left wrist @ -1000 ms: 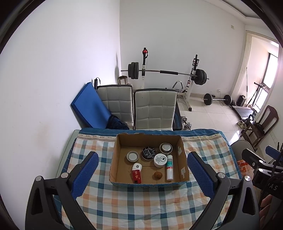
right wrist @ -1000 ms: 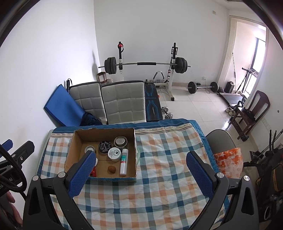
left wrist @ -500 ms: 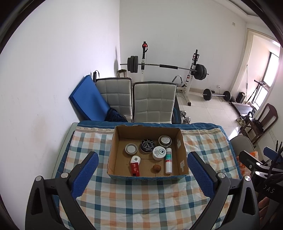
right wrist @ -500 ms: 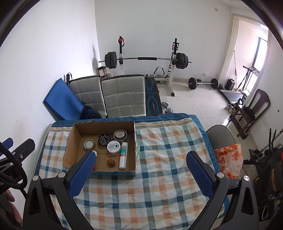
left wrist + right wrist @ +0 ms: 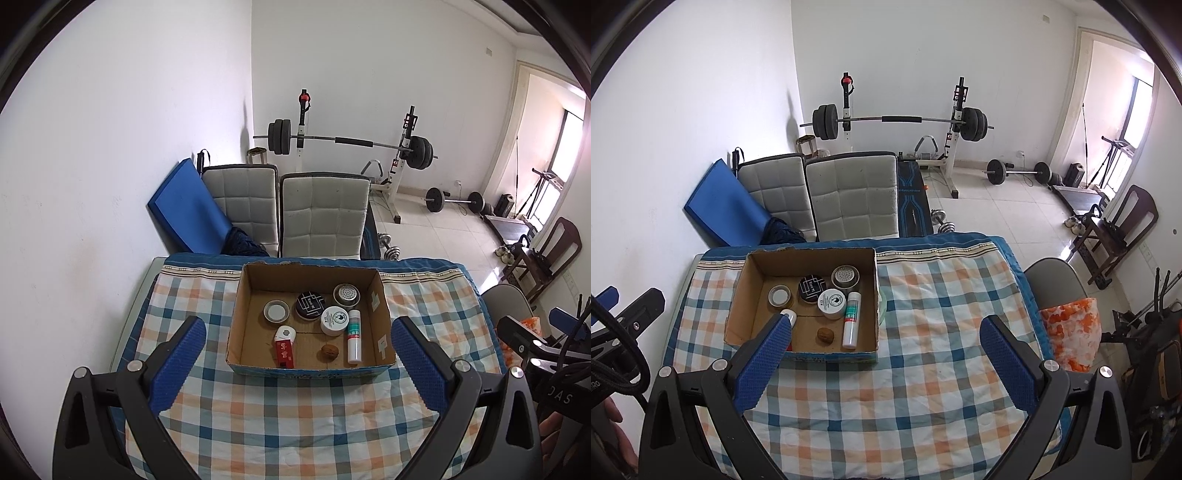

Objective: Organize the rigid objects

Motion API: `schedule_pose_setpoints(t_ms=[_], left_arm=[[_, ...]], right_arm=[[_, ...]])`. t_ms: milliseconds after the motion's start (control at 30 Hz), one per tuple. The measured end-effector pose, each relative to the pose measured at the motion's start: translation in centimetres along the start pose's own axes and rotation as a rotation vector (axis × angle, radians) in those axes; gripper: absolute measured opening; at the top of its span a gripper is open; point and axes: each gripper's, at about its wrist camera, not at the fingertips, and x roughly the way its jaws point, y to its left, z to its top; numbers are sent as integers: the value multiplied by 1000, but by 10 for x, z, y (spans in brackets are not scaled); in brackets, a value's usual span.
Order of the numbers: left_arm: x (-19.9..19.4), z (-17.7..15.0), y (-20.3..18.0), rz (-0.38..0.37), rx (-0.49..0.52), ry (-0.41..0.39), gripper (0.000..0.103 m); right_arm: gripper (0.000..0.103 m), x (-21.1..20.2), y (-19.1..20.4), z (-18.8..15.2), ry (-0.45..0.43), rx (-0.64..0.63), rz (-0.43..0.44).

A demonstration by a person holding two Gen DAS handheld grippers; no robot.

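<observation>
Checked tablecloth (image 5: 295, 424) fills lower frame; cardboard box (image 5: 243, 295) centre, holding tins, spray tube (image 5: 353, 341) lying lengthwise away from me. My left gripper (image 5: 298, 363) spread, empty, box dead ahead; right gripper (image 5: 885, 363) spread, box upper left, so left nearer.

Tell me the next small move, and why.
Probably lower the left gripper toward the cardboard box: both it and the right gripper hang open and empty above the tablecloth, and the box sits centred ahead of it.
</observation>
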Motion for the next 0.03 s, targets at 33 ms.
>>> schedule_pose_setpoints(t_ms=[33], left_arm=[[0,1,1,-1,-1,2,103]], right_arm=[[103,-1,1,0,0,-3,1]])
